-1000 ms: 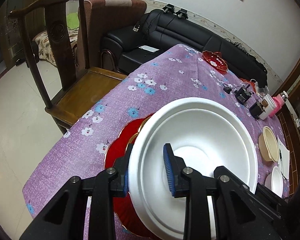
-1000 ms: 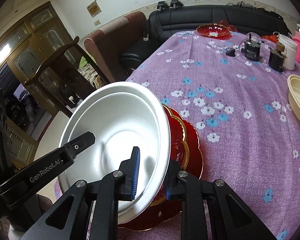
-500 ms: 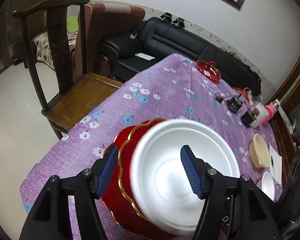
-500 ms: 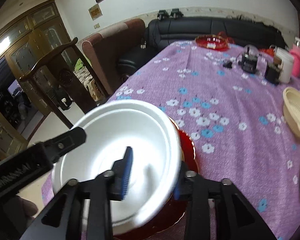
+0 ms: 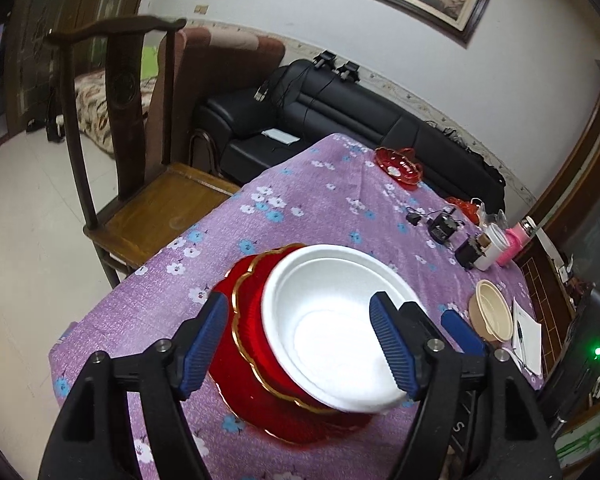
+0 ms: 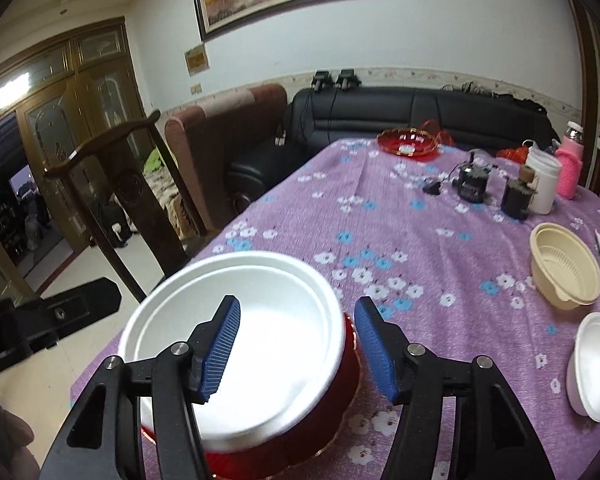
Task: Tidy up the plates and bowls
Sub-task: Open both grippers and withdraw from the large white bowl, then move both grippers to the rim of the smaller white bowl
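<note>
A large white foam bowl [image 5: 332,328] rests in a red gold-rimmed bowl [image 5: 256,344] on a red plate at the near end of the purple table; it also shows in the right wrist view [image 6: 236,336]. My left gripper [image 5: 300,344] is open above it, holding nothing. My right gripper [image 6: 296,348] is open, its jaws either side of the bowl's near right rim, apart from it. A beige bowl [image 6: 564,268] and a small white foam bowl [image 6: 596,364] sit at the right. A red glass dish [image 6: 408,144] is at the far end.
A flowered purple cloth [image 6: 380,220] covers the table. Black devices [image 6: 472,184], a white cup [image 6: 544,184] and a pink bottle [image 6: 570,164] stand at the far right. A wooden chair [image 5: 140,184] stands at the table's left edge, a black sofa [image 5: 340,120] behind. Paper with a pen [image 5: 528,336] lies at the right.
Both grippers opened and let go of the white bowl's rim, then drew back and up. The bowl now sits level in the red bowl.
</note>
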`<state>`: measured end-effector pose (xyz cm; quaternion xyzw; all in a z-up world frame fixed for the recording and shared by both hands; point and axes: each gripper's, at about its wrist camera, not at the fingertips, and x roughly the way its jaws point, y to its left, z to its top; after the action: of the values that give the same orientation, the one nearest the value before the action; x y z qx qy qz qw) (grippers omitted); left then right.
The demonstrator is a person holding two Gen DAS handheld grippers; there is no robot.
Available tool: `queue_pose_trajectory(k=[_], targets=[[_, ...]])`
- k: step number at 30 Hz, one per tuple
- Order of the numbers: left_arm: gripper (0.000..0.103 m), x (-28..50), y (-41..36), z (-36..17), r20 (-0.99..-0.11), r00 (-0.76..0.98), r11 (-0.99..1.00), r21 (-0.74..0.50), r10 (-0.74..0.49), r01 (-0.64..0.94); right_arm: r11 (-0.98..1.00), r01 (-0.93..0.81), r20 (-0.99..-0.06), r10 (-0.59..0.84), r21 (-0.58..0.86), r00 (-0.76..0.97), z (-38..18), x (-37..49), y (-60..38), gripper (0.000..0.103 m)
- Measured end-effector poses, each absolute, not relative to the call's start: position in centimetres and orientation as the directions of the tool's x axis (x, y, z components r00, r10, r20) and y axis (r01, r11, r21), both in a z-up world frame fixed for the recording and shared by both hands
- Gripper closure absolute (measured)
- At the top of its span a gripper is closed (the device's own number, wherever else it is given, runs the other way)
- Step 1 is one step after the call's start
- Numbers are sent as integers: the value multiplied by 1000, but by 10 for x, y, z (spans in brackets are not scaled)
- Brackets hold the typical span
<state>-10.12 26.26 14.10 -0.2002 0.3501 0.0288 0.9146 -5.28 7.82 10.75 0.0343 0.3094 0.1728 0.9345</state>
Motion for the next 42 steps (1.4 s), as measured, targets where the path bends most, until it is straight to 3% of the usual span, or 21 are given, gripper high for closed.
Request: queue_pose_trajectory(k=[5,11,21,34,42], targets=[[30,-113,232,149,-642,765,953,-260,-51,-155,941,-290,-525,338,174,781,120,-74,59,25],[27,-129,204,156,-611,792,971,-191,-6,-140,944,-244,-521,328,224,788,121,-90,25,23],[26,-150,153,165,-540,828,987,40,153,-157,951,-134,-546,273,280,792,105,-105,-41,22],[26,-138,111,156,-590,800,994,75,106,-77,966,10,-559,142,260,817,93,-110,-125,22],[26,-120,90,132,-705,706,998,-56,-67,39,959,163,-559,-5,233,829,82,-104,-192,23]])
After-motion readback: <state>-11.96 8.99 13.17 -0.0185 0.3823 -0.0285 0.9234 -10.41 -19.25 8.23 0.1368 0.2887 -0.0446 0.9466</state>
